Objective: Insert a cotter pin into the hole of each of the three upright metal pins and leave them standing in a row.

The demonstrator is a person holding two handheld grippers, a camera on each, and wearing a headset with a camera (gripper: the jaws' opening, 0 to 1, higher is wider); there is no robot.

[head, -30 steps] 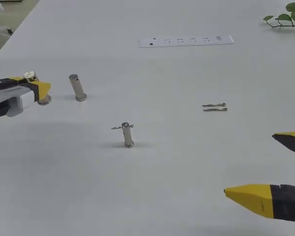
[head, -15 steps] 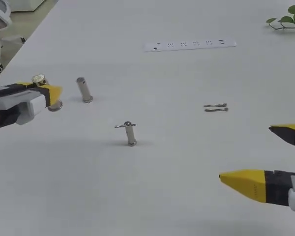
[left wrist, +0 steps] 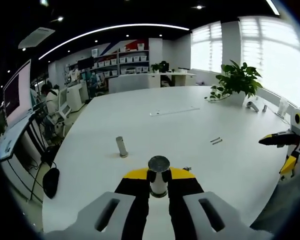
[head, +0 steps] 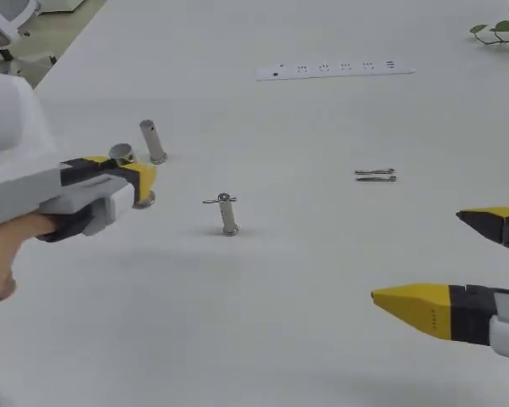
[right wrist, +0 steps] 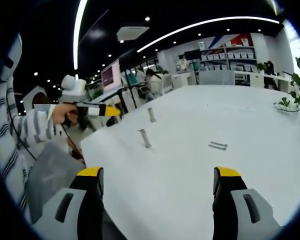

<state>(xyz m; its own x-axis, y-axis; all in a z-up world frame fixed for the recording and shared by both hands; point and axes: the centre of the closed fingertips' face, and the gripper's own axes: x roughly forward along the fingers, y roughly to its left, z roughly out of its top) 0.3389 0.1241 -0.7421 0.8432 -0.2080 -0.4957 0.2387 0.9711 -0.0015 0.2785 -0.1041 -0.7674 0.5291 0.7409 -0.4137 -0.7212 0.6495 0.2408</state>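
White workbench (head: 322, 356): one metal pin (head: 227, 215) has its cotter pin (head: 213, 200); left of it, left gripper (head: 142, 180) pinches a second pin (left wrist: 159, 176); two lack theirs, right gripper (head: 416, 256) spread

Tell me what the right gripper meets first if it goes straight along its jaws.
Probably the upright pin with the cotter pin through it, roughly midway ahead of the open right gripper. The loose cotter pins lie off to the side. Depth is unclear; it could pass just beside the pin.
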